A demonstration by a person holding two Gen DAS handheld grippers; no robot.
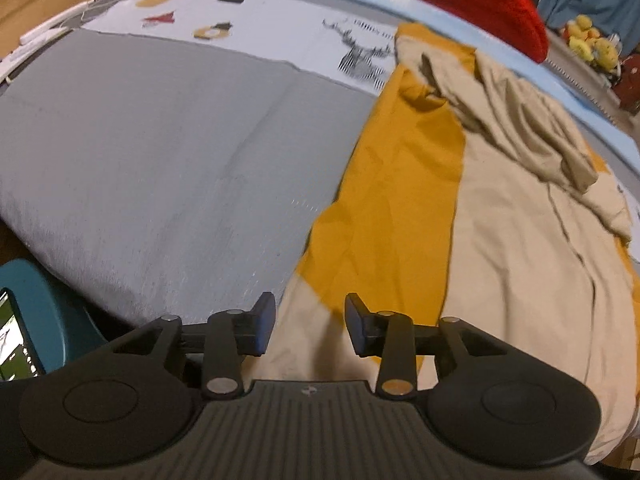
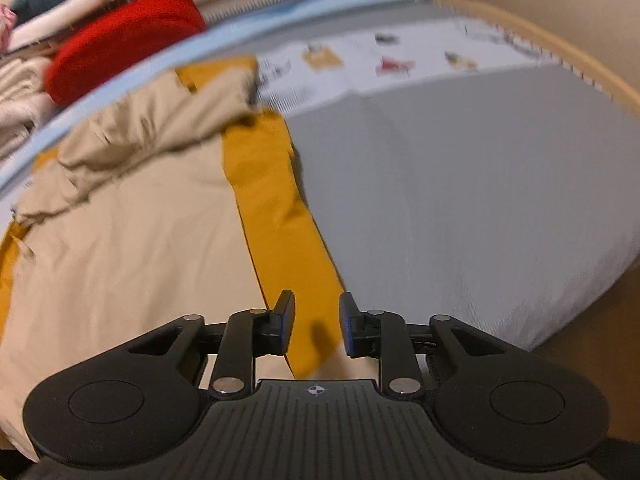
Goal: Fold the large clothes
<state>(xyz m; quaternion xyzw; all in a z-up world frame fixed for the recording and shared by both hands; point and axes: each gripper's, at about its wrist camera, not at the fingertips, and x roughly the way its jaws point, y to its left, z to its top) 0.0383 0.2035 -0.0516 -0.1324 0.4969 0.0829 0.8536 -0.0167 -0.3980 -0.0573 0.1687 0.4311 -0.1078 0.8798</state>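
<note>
A large beige and mustard-yellow garment lies spread on a grey bed cover, its far end bunched into wrinkled folds. My left gripper is open and empty, just above the garment's near edge where beige meets yellow. In the right wrist view the same garment lies left of centre with a yellow strip along its right side. My right gripper is open and empty, over the near end of that yellow strip. Both views are blurred.
A white printed sheet lies at the far end of the grey cover. A red cushion and piled clothes sit beyond a light-blue edge. A teal object with a phone is at the near left.
</note>
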